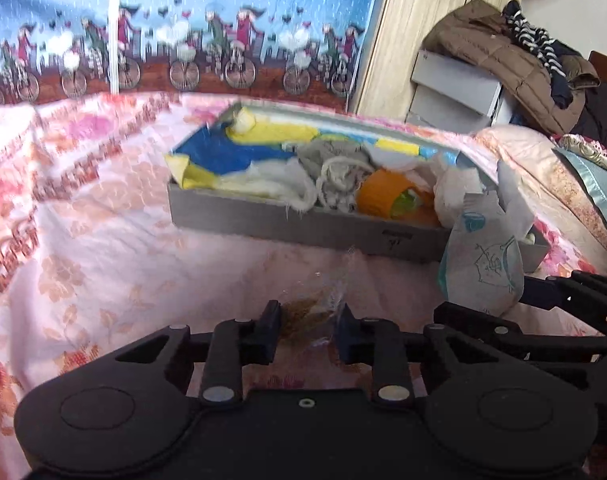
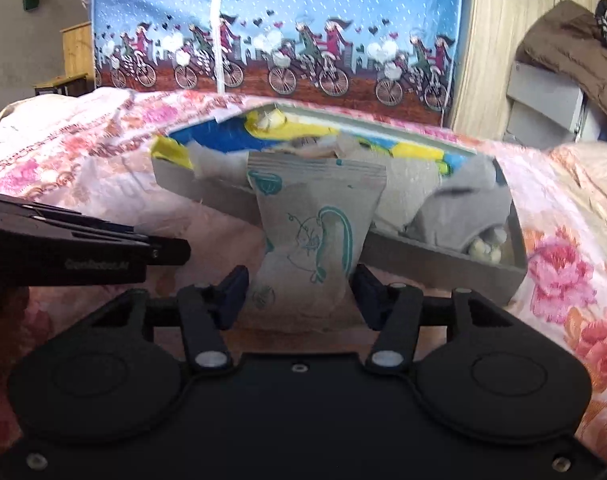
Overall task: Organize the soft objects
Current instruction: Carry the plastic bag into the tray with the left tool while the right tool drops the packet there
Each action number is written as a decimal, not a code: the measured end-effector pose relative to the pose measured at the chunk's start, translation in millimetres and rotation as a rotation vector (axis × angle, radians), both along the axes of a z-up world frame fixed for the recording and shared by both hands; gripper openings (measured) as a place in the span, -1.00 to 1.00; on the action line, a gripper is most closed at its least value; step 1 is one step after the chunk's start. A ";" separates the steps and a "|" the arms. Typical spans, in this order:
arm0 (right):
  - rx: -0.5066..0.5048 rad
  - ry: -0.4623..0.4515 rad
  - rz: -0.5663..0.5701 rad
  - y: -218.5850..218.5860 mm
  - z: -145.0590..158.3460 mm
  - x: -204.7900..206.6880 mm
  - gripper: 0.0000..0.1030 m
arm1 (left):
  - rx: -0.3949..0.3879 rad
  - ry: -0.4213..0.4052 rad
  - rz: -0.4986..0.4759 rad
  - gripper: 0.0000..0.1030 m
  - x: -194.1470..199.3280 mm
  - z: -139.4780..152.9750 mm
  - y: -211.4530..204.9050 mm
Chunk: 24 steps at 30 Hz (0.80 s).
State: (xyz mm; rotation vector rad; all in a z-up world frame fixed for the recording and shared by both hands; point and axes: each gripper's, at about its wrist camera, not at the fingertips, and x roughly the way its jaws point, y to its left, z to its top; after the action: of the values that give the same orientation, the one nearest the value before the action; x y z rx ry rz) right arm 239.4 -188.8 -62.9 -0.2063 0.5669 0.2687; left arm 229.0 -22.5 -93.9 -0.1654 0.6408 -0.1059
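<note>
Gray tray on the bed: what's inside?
The gray tray holds a blue-yellow cloth, white fluff, a gray knit and an orange ball. Its floor is covered.

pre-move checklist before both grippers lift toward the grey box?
1. Left gripper closed on the clear packet with brown contents: ok, pads at both its sides.
2. Right gripper on the white printed pouch: ok, pouch squeezed between the pads.
3. Grip depth on the pouch: not ok, held at its bottom end only.
4. Free room in the grey box: not ok, nearly filled with cloths and an orange item.
5. Grippers apart from each other: ok, side by side.
</note>
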 end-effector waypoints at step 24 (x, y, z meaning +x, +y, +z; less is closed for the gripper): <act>0.020 -0.303 -0.174 -43.0 45.3 75.0 -0.05 | 0.034 -0.149 0.055 -0.43 86.6 69.5 -28.0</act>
State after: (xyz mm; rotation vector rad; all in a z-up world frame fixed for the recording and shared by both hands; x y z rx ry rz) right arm 314.4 -231.8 -17.7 -0.1725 0.2792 0.0711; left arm 315.6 -50.5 -24.3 -0.1408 0.4893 -0.0535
